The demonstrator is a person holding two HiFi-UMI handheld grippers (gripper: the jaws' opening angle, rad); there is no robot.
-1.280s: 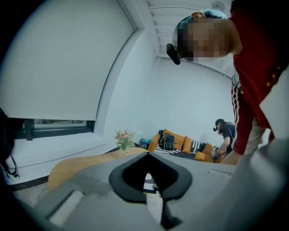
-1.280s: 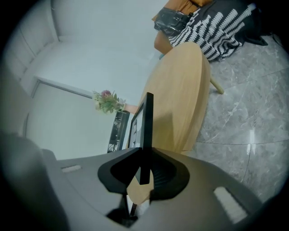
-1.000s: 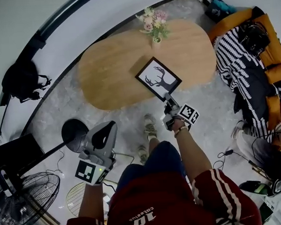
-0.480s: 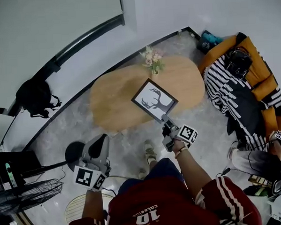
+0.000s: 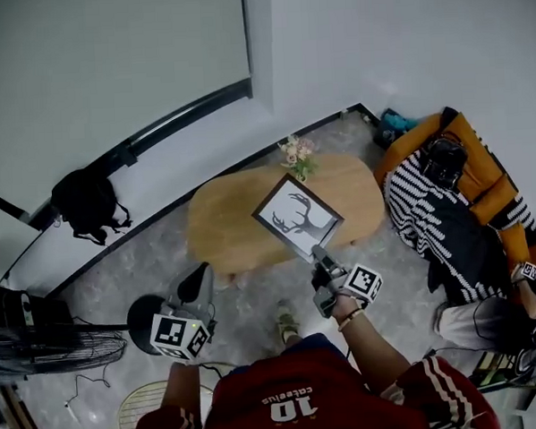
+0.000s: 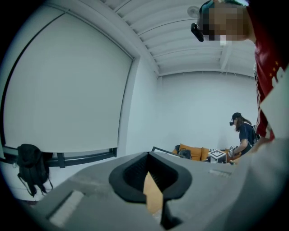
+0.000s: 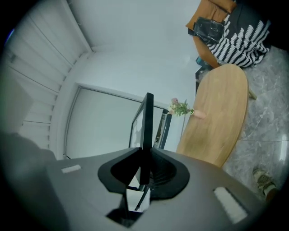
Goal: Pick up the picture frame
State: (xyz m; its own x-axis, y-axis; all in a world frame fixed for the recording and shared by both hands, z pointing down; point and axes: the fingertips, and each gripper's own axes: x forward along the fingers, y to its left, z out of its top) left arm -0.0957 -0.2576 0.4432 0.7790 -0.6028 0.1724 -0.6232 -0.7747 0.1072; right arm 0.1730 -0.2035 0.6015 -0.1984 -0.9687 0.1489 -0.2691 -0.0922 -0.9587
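Right tongs [image 5: 316, 251] clamped on the near corner of the picture frame [image 5: 297, 215], deer picture frame was up in the air over the oval wooden tabletop [image 5: 224, 229], left tongs [image 5: 202, 273] pinched together, held nothing, well apart from the frame

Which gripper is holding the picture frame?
The right gripper: it is clamped on an edge of the picture frame. The left gripper is off to the side, with nothing between its jaws.
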